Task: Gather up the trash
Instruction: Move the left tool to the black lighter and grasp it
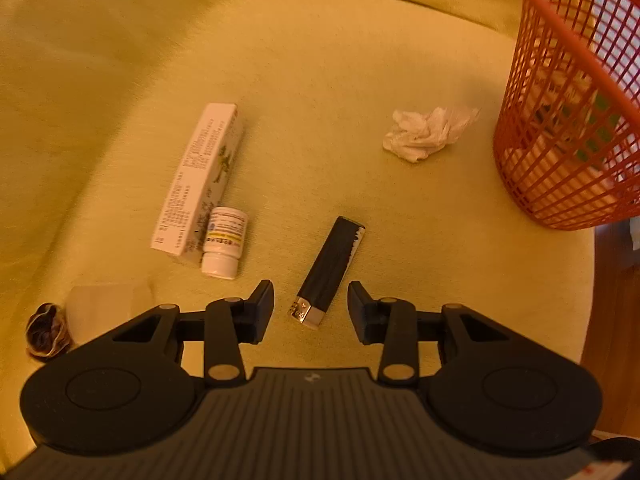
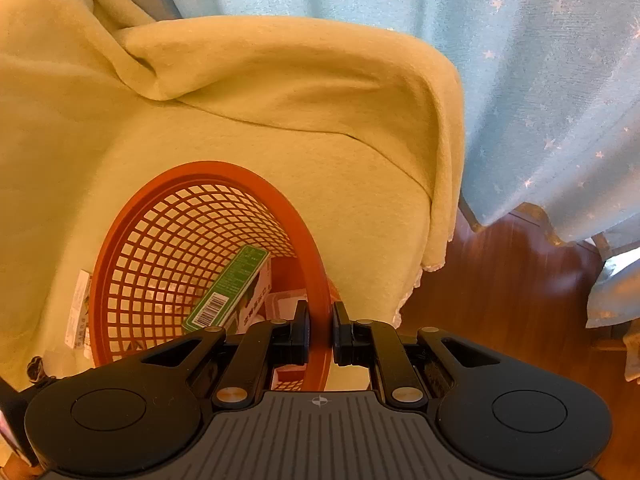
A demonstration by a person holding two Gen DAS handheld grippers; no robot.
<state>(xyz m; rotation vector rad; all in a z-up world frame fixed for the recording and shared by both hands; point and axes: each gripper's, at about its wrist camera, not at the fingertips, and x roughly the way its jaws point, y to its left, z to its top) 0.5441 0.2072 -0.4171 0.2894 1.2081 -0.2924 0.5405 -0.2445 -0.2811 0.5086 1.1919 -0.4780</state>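
Left gripper (image 1: 311, 306) is spread wide, empty, straddling one black lighter (image 1: 329, 272) on the yellow blanket (image 1: 320, 80). Also loose: one white carton (image 1: 199, 178), one pill bottle (image 1: 223, 242) touching it, one crumpled tissue (image 1: 426, 132), one dark wrapper (image 1: 46, 330). Right gripper (image 2: 321, 330) is clamped on the red basket (image 2: 312, 248) rim; one green box (image 2: 228, 290) inside.

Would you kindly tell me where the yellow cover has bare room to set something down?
Bare patches: the wide stretch left of and beyond the long box, and the strip between the box and crumpled tissue. Crowded: the box and white bottle touch, the lighter lies at the open left gripper, the red basket fills the right.
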